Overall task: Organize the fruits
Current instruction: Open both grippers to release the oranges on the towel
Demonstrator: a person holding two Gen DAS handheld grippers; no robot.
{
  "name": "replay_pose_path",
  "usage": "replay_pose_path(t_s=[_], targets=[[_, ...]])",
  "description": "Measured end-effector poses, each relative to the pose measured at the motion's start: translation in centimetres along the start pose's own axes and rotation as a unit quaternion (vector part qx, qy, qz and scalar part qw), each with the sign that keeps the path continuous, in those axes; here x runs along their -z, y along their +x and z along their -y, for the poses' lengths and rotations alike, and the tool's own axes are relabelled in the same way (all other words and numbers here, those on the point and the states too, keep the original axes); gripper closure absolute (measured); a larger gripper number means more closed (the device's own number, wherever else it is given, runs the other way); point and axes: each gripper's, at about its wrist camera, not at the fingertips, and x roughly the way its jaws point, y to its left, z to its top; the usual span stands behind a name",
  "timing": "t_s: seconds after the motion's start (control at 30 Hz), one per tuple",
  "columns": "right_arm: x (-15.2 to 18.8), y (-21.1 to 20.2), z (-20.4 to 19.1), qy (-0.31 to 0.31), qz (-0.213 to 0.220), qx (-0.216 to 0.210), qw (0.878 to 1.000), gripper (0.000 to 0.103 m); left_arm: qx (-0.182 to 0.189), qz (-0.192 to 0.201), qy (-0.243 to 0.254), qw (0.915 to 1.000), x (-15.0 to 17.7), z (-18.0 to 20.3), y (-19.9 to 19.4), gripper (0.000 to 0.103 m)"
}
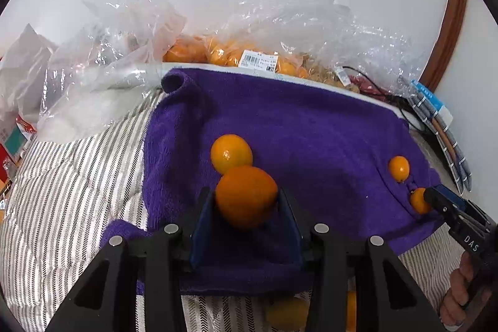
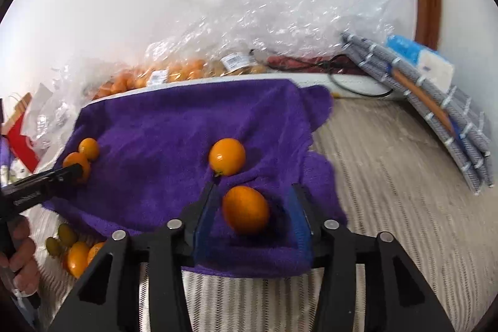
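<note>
Striped bedding (image 1: pixel 71 192) carries a purple towel (image 1: pixel 311 139) where the left gripper (image 1: pixel 246 201) clamps an orange (image 1: pixel 246 195) near its front edge, while the right gripper (image 2: pixel 252 207), jaws wide, brackets a loose orange (image 2: pixel 246 209), probably needing to close next.

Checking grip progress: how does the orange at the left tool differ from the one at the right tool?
The left orange is clamped, the left tool touching both its sides; the right orange sits loose inside the open right tool, gaps either side. The left orange looks round, the right orange more oval. Both are over the purple towel.
</note>
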Motion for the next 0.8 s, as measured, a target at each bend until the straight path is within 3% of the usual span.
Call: replay_pose_path(t_s=[0.07, 0.3, 0.57, 0.73, 0.8], targets=[[0.1, -0.4, -0.1, -0.005, 0.010, 0.002, 1.000, 0.055, 0.004, 0.010, -0.002, 0.9999, -0.1, -0.2, -0.5, 0.051], [-0.4, -2.4, 0.7, 0.018, 0.037, 0.023, 0.999, 0.055, 0.029, 0.028, -0.016, 0.9990, -0.4, -0.7, -1.5, 0.046], [0.4, -6.2, 0.9, 0.052, 0.002, 0.023, 0.998, 0.055, 0.043, 0.068, -0.026, 0.9964, -0.6, -1.0, -3.7, 0.044], [2.4, -9.0, -0.9, 0.028, 0.001, 0.019, 0.999, 0.055, 0.029, 0.092, -0.020, 0.9951, -0.7, -1.0, -5.7, 0.044], [3.1, -9.8, -1.7, 0.020, 0.000, 0.018, 1.000, 0.055, 0.008, 0.086, -0.025, 0.9959, -0.5, -1.4, -6.8, 0.043]])
